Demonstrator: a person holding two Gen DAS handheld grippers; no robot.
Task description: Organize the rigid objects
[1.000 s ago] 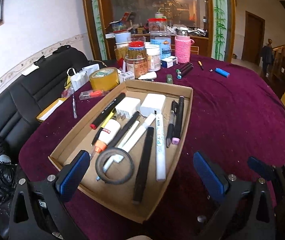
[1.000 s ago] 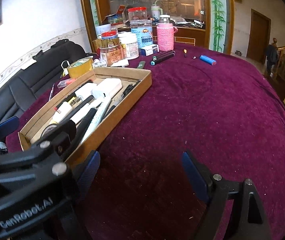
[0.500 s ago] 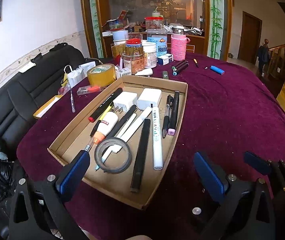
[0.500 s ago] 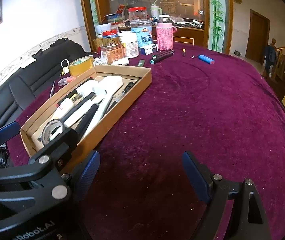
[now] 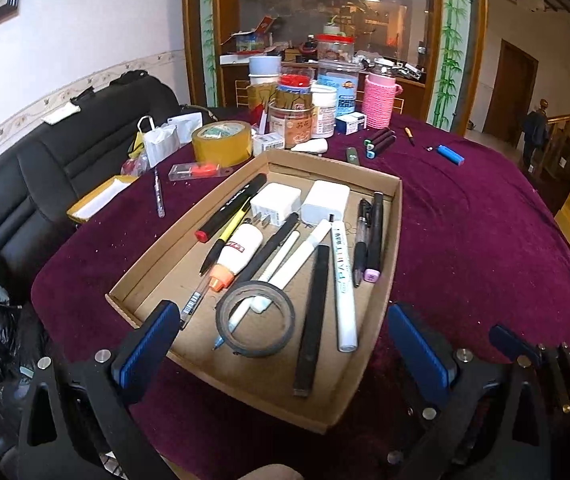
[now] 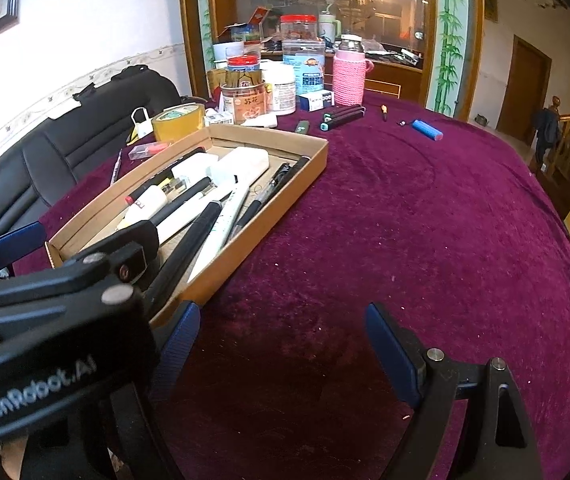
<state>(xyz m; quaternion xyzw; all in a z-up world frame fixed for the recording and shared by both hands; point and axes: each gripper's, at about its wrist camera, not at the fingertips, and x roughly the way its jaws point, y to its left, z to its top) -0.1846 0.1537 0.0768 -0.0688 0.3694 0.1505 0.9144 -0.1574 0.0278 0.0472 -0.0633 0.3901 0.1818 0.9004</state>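
Note:
A shallow cardboard tray lies on the purple tablecloth. It holds several pens and markers, two white chargers, a white glue bottle and a ring of dark tape. My left gripper hovers open over the tray's near end, nothing between its blue pads. My right gripper stands open above bare cloth just right of the tray, also empty. Loose on the cloth beyond lie dark markers, a blue lighter and a small green stick.
Jars, a pink-sleeved bottle and a yellow tape roll crowd the table's far edge. A packaged red item and a thin pen lie left of the tray. A black sofa is on the left.
Both grippers have drifted slightly sideways and rolled a little, so the tray and table shift a bit to the right in both views. The jaws stay equally wide; nothing was grasped.

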